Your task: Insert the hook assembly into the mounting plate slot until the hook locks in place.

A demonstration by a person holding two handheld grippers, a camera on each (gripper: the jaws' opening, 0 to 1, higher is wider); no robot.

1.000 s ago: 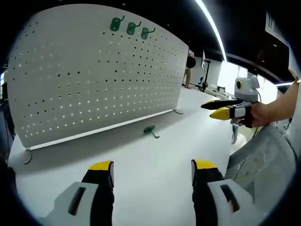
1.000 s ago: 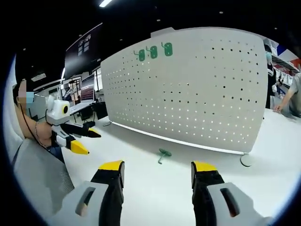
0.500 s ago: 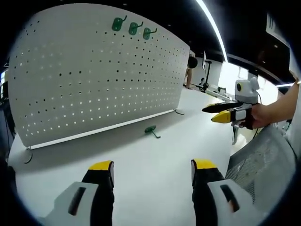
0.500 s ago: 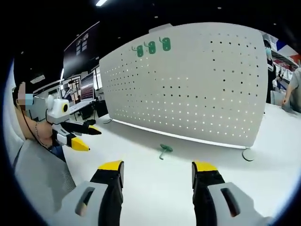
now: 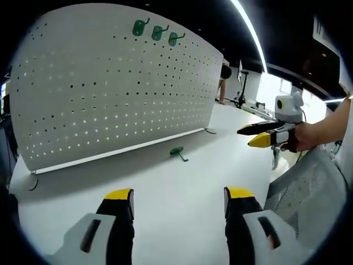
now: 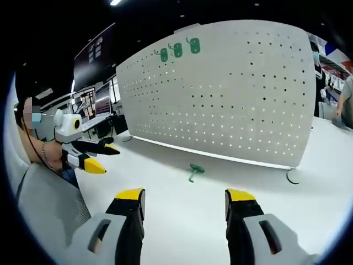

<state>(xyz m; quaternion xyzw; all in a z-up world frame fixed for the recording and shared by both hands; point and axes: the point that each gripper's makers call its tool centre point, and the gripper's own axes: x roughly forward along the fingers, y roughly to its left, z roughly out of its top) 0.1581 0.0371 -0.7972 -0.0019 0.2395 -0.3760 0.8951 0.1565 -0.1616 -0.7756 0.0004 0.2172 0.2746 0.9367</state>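
Note:
A white perforated mounting plate [image 5: 110, 94] [image 6: 231, 94] stands upright on the white table. Three green hooks [image 5: 157, 32] [image 6: 176, 49] hang in a row near its top edge. A loose green hook [image 5: 177, 152] [image 6: 194, 169] lies flat on the table in front of the plate. My left gripper [image 5: 179, 207] is open and empty, low over the near table, well short of the loose hook. My right gripper [image 6: 185, 207] is likewise open and empty. In the left gripper view the right gripper [image 5: 258, 135] hovers at the right, held by a hand. In the right gripper view the left gripper [image 6: 102, 157] hovers at the left.
The plate rests on small feet [image 5: 208, 131] [image 6: 293, 176] at its ends. The person's grey sleeve [image 5: 300, 187] [image 6: 47, 204] fills the near side. Desks with monitors [image 6: 99, 105] stand behind at the left; people [image 6: 345, 99] are at the far right.
The right gripper view has shifted slightly, so the plate and loose hook sit a little differently in it. In the left gripper view the right gripper has dropped a little. Nothing was grasped.

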